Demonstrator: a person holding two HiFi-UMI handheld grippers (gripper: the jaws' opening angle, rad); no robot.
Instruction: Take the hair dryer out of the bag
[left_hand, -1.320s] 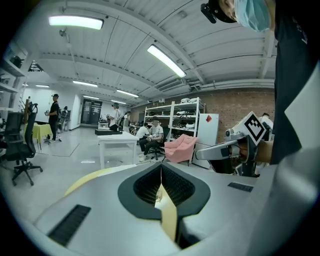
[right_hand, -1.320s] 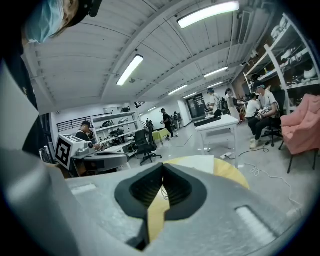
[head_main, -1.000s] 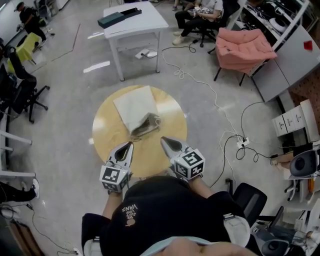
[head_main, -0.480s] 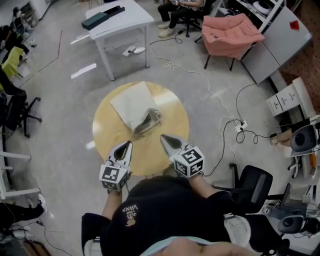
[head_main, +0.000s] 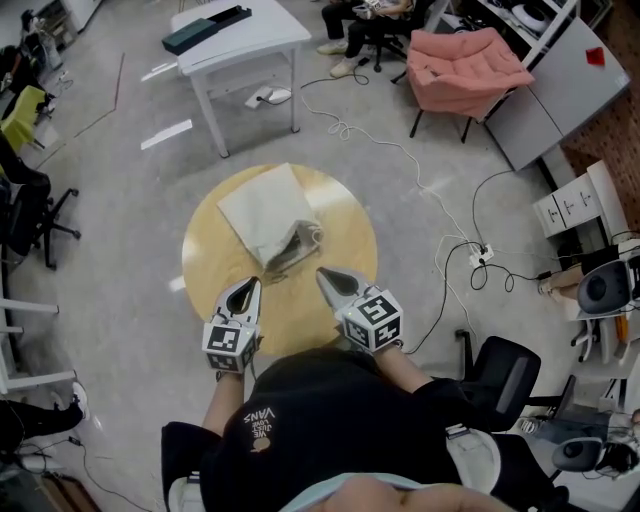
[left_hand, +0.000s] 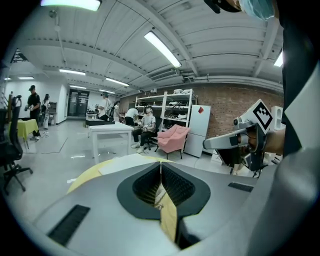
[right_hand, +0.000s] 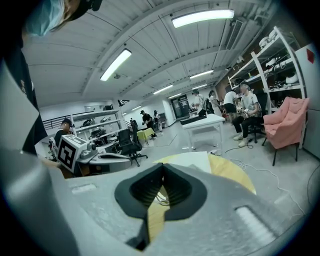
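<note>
A pale cloth bag (head_main: 265, 212) lies on the round wooden table (head_main: 345, 225), its open mouth toward me. A dark hair dryer (head_main: 293, 250) shows in that mouth, with a cord loop beside it. My left gripper (head_main: 251, 284) hovers over the table's near left part, jaws shut and empty. My right gripper (head_main: 323, 273) hangs over the near right part, also shut and empty, its tip close to the bag's mouth. In the left gripper view the bag (left_hand: 125, 161) and the right gripper (left_hand: 240, 142) appear beyond the closed jaws. The right gripper view shows the bag (right_hand: 187, 161) ahead.
A white table (head_main: 235, 40) with a dark box stands beyond the round table. A pink armchair (head_main: 470, 65) sits at the back right. Cables (head_main: 450, 240) and a power strip lie on the floor to the right. Office chairs (head_main: 25, 200) stand at the left.
Both grippers have sunk a little toward the table and edged forward toward the bag. The head view has shifted slightly. Both stay shut.
</note>
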